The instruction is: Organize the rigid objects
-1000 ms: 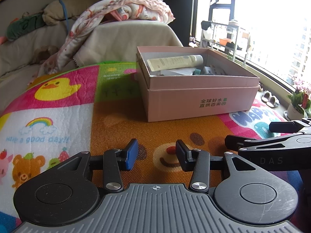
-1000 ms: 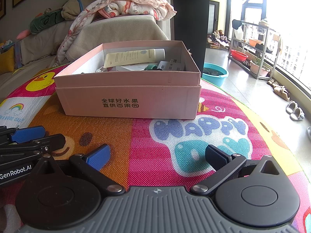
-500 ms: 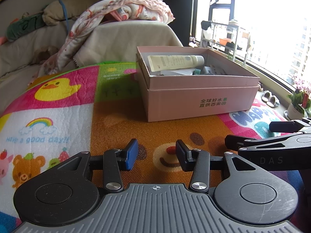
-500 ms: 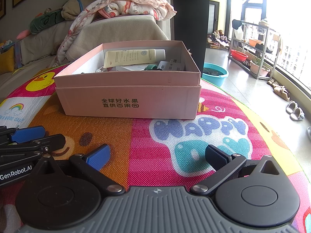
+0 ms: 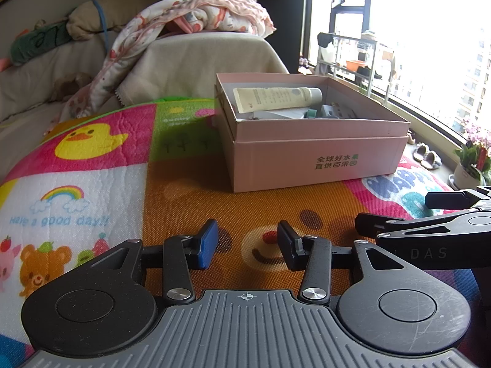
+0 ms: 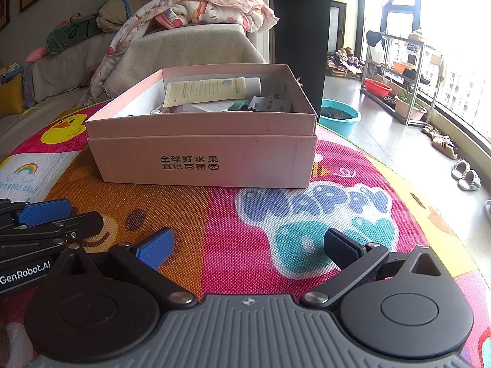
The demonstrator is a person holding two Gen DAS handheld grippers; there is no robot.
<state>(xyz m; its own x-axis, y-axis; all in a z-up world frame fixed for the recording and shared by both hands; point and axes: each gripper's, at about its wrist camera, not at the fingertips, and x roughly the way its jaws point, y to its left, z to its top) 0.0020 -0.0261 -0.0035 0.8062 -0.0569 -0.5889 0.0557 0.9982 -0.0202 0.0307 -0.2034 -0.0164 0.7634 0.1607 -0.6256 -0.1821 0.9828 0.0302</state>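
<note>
A pink cardboard box (image 5: 319,156) (image 6: 208,159) stands open on the colourful play mat. Inside lie a cream tube (image 5: 276,98) (image 6: 211,90), a grey flat pack (image 6: 270,103), a teal piece (image 6: 239,105) and other small items, partly hidden by the box wall. My left gripper (image 5: 247,245) is open and empty, low over the mat in front of the box. My right gripper (image 6: 248,247) is open wide and empty, also short of the box. Each gripper shows at the edge of the other's view.
The play mat (image 6: 307,208) covers a raised surface whose edge curves at the right. Behind the box is a sofa with a blanket (image 5: 190,15). On the floor at right are a teal basin (image 6: 339,116), a rack (image 6: 396,73) and slippers (image 6: 466,178).
The cream tube in the box has shifted slightly and settled. Both grippers have stayed in place.
</note>
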